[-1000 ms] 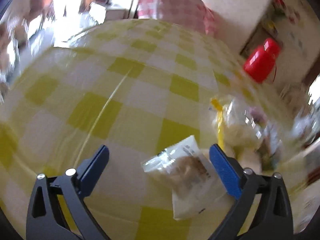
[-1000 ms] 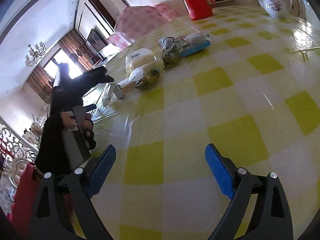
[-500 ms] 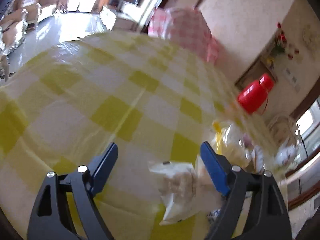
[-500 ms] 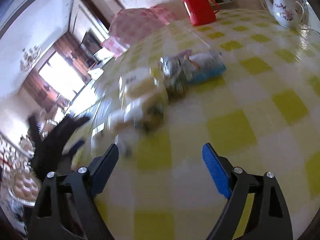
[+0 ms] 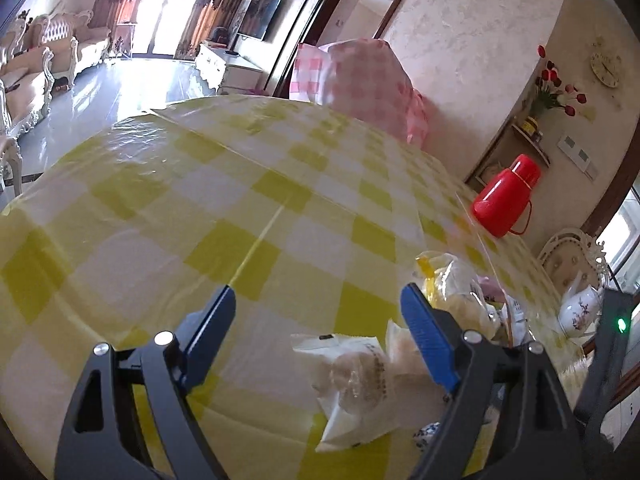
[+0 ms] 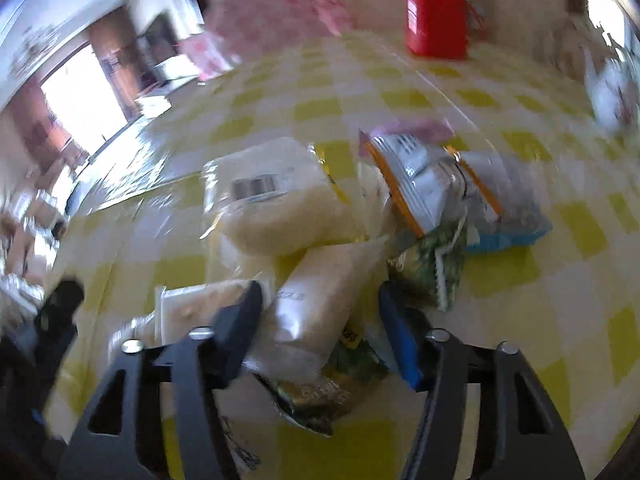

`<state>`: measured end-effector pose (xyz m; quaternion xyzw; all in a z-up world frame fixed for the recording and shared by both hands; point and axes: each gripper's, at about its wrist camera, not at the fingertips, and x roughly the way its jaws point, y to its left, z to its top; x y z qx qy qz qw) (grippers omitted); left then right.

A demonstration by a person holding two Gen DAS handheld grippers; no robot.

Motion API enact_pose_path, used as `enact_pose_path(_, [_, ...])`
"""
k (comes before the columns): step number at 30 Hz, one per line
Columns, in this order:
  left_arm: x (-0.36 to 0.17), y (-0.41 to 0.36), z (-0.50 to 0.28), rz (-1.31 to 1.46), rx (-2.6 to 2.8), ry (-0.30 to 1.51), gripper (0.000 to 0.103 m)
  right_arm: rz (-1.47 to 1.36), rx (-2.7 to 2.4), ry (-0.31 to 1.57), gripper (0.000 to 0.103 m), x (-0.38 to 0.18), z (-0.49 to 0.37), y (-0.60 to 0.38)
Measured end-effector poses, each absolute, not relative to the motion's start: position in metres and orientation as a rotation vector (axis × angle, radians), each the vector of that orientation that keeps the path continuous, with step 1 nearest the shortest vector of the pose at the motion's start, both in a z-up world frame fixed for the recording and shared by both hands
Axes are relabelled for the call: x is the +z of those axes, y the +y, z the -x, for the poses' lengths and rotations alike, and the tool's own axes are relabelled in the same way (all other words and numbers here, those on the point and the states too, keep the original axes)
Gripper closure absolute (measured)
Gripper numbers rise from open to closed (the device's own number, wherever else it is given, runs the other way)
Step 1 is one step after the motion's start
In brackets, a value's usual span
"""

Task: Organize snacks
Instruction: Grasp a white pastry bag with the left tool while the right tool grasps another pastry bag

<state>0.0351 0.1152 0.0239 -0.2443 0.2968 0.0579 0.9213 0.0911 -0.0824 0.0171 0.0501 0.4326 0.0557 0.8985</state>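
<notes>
**Grippers over the snack pile**

Jaws of the right gripper (image 6: 320, 316) are closing at the bottom centre of the blurred right wrist view, with a pale snack packet (image 6: 320, 300) lying between the fingers. Whether the pads press on it yet cannot be told through the blur. Just above it sits a larger pale bag (image 6: 276, 200), and to the right of that a heap of orange-edged packets (image 6: 424, 184) and a green packet (image 6: 432, 268), all crowded together on the yellow-checked tablecloth (image 6: 540, 300). A red flask (image 6: 436, 12) stands at the top of the frame.

In the left wrist view the left gripper (image 5: 320, 328) stands wide apart and holds nothing. A white wrapped snack (image 5: 352, 376) lies at the lower right, near the right-hand finger, with more clear bags (image 5: 456, 288) behind that finger. A white teapot (image 5: 580, 312) sits at the right edge.
</notes>
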Motion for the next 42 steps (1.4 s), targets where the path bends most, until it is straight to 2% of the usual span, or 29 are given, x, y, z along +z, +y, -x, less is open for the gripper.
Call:
enact_pose_path(7, [0.022, 0.117, -0.035, 0.509, 0.113, 0.617, 0.017, -0.115, 0.257, 0.765, 0.067, 0.050, -0.008, -0.149])
enact_pose_path(13, [0.022, 0.115, -0.034, 0.507, 0.106, 0.625, 0.015, -0.042, 0.198, 0.847, 0.067, 0.024, 0.025, -0.184])
enact_pose_path(15, [0.022, 0.114, -0.034, 0.502, 0.105, 0.625, 0.015, -0.075, 0.177, 0.869, 0.064, 0.018, 0.025, -0.194])
enact_pose_path(18, [0.022, 0.112, -0.034, 0.492, 0.101, 0.626, 0.014, -0.070, 0.148, 0.863, 0.053, 0.019, 0.021, -0.197])
enact_pose_path(20, [0.022, 0.111, -0.035, 0.486, 0.097, 0.629, 0.014, -0.042, 0.143, 0.863, 0.042, 0.017, 0.018, -0.191])
enact_pose_path(22, [0.021, 0.110, -0.035, 0.482, 0.093, 0.634, 0.013, -0.015, 0.137, 0.885, 0.041, 0.014, 0.015, -0.185])
enact_pose_path(25, [0.022, 0.108, -0.035, 0.475, 0.092, 0.638, 0.013, 0.008, 0.134, 0.889, 0.044, 0.010, 0.019, -0.183])
enact_pose_path(27, [0.022, 0.105, -0.036, 0.462, 0.088, 0.646, 0.013, 0.010, 0.121, 0.912, 0.068, 0.006, 0.020, -0.184])
enact_pose_path(31, [0.021, 0.103, -0.041, 0.448, 0.078, 0.687, 0.012, 0.049, 0.085, 0.882, 0.069, 0.007, 0.027, -0.187])
enact_pose_path(34, [0.021, 0.102, -0.036, 0.423, 0.079, 0.736, 0.012, -0.023, 0.104, 0.860, 0.069, 0.010, 0.033, -0.199])
enact_pose_path(42, [0.008, 0.072, -0.046, 0.207, 0.074, 0.895, 0.012, -0.127, 0.142, 0.856, 0.069, 0.012, 0.039, -0.206])
